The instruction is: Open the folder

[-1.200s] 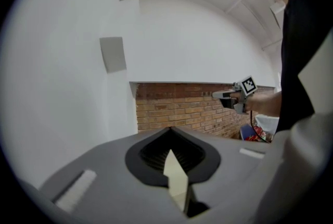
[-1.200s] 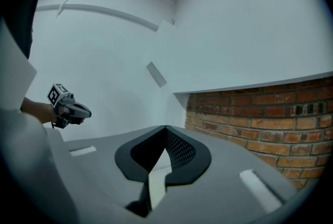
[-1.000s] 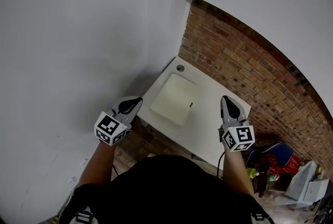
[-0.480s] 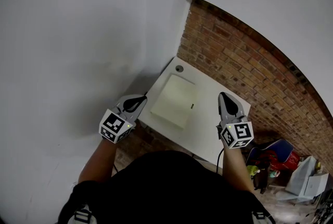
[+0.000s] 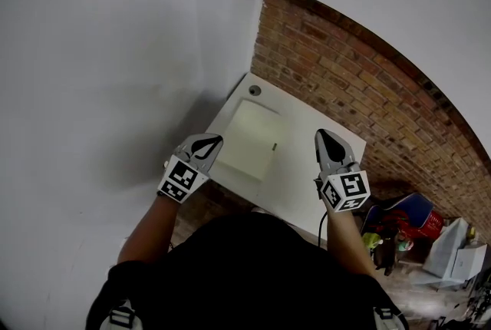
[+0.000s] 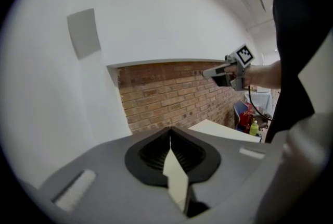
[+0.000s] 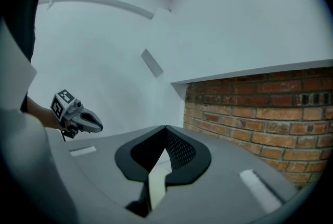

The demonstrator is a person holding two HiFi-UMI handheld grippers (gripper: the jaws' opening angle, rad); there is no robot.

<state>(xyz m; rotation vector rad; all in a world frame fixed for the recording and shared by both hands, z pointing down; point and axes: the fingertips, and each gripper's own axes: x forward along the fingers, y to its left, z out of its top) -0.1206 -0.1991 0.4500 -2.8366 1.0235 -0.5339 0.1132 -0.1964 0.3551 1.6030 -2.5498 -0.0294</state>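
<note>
Head view, and both tongs are up at the near side of the white bench [image 5: 303, 186], with the pale folder [image 5: 252, 140] lying flat on its left half, shut as far as this angle shows. There's a small dark clasp [image 5: 275, 146] on the folder's right edge. The left tongs [image 5: 219, 138] point in at the bench's near left corner, tip just beside the folder, though I can't tell whether they touch anything. The right tongs [image 5: 320, 133] hang over the right part of the bench, apart from the folder, with bare bench top between them. Over to the left gripper view: jaws pressed together, nothing in them, brick wall [image 6: 171, 95] ahead and the other tongs off to the right. Right gripper view, same story: jaws closed, empty, white wall [image 7: 119, 35] and brick in front
</note>
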